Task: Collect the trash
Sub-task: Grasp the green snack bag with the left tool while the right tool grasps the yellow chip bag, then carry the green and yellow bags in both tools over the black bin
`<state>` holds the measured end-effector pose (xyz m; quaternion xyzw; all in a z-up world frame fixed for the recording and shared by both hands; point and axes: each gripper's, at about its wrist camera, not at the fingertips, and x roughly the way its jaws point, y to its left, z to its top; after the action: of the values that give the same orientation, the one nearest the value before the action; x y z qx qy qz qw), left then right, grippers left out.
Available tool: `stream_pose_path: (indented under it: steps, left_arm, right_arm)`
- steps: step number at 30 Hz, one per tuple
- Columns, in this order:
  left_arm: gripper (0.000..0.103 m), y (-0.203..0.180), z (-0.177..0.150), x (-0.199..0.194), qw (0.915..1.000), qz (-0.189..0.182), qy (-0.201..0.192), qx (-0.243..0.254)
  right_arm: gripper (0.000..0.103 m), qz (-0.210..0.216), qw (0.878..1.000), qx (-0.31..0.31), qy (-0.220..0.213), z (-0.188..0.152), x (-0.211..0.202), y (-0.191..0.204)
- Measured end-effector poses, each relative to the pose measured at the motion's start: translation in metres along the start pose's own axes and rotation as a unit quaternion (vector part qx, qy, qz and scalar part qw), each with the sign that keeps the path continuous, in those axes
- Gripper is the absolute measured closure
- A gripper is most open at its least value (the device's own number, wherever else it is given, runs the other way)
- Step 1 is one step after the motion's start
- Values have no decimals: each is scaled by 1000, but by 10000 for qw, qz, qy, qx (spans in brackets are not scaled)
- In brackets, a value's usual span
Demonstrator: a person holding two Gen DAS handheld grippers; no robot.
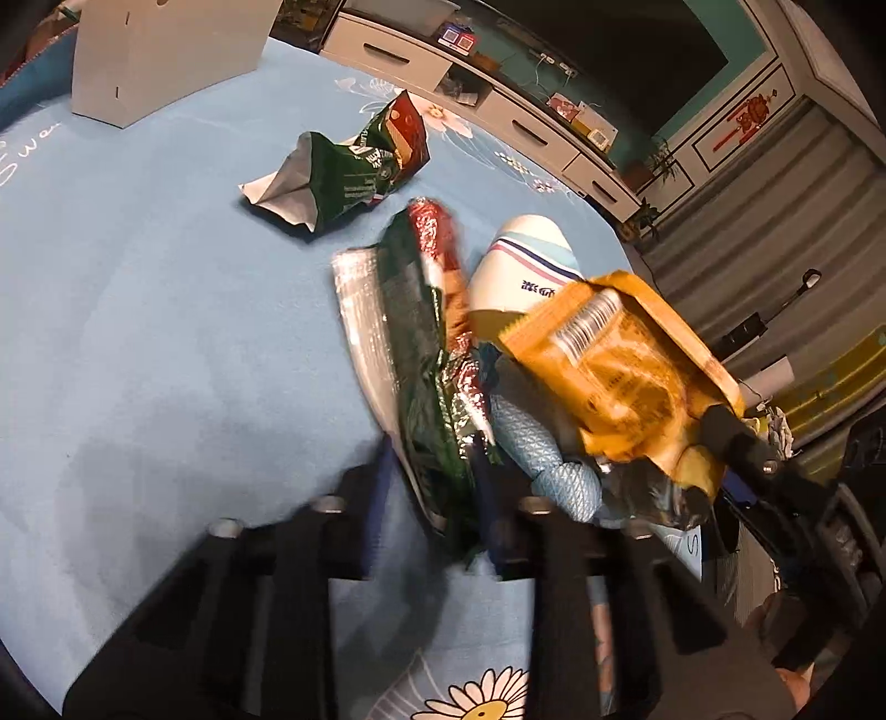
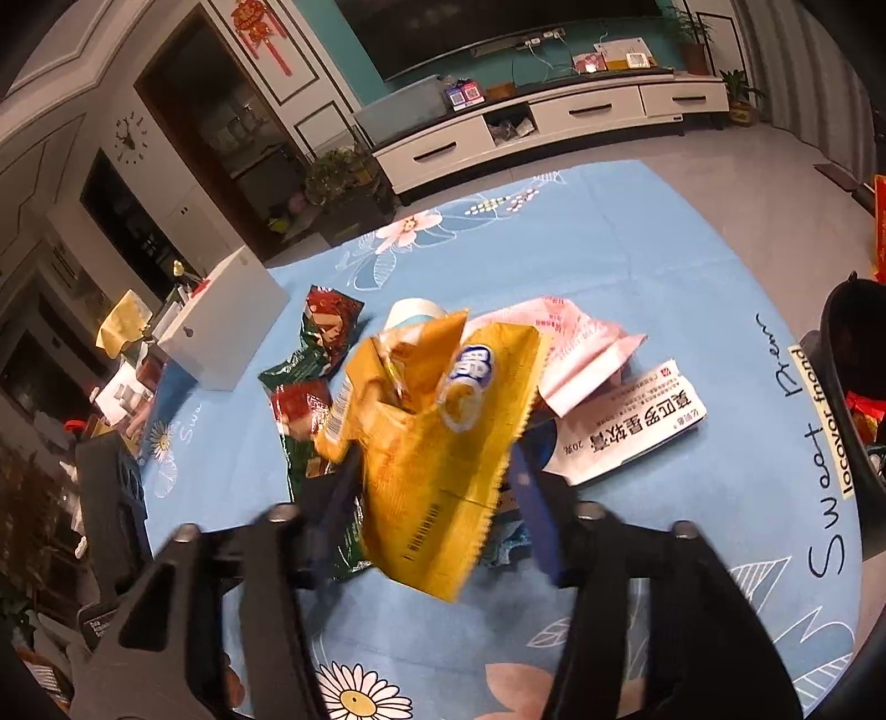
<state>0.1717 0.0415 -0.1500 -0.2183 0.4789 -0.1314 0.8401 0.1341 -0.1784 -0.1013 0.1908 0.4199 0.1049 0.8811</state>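
Claws first: my left claw [image 1: 429, 471] is pinched tight on a green foil wrapper [image 1: 426, 354]; my right claw [image 2: 437, 498] grips a yellow snack bag [image 2: 437, 437] between narrowed jaws; both hang just above the counter [image 1: 138, 332], which wears a blue flowered cloth; beyond lie a white cup [image 1: 520, 266] on its side, a second green wrapper [image 1: 343, 171], pink paper [image 2: 576, 343], a medicine box [image 2: 631, 426]; farthest, a white box [image 1: 160, 50].

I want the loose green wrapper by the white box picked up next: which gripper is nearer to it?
Left. The left gripper, shut on another green wrapper, sits just short of the loose green wrapper. The right gripper is farther right.
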Motion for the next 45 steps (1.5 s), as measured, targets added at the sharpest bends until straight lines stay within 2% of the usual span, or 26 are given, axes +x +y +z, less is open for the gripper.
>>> stream_pose_path:
  steps: [1, 2, 3, 8, 16, 23, 28, 37, 45]
  left_arm:
    - [87, 2, 0, -1, 10000, -76, -29, -52]
    - [89, 3, -1, -2, 9999, -129, -22, -67]
    - [91, 4, -2, -3, 9999, -152, -21, -62]
    - [95, 2, -4, -15, 9995, -239, -204, 81]
    - [96, -5, -9, -55, 9973, -239, -610, 331]
    - [95, -19, -17, -82, 9952, -236, -786, 535]
    - [95, -32, -22, -90, 9939, -217, -790, 736]
    - [95, -83, -32, -83, 9885, -257, -695, 1321]
    - [95, -149, -42, -69, 9763, -416, -639, 2027]
  right_arm:
    - [63, -38, 10000, 1, 11, -1, 0, -1]
    - [76, -57, 10000, 3, 9, -1, 0, -1]
    - [80, -11, 10000, 0, 24, -1, -1, -3]
    - [86, 41, 9999, -112, -38, -4, -7, 0]
    - [86, 316, 9986, -187, -384, -7, -42, 8]
    - [86, 314, 9966, -84, -760, -9, -80, 0]
    - [86, 113, 9950, 85, -990, -15, -108, -24]
    - [86, -306, 9883, 643, -1352, -31, -148, -82]
    - [86, -587, 9774, 1057, -1734, -38, -181, -132]
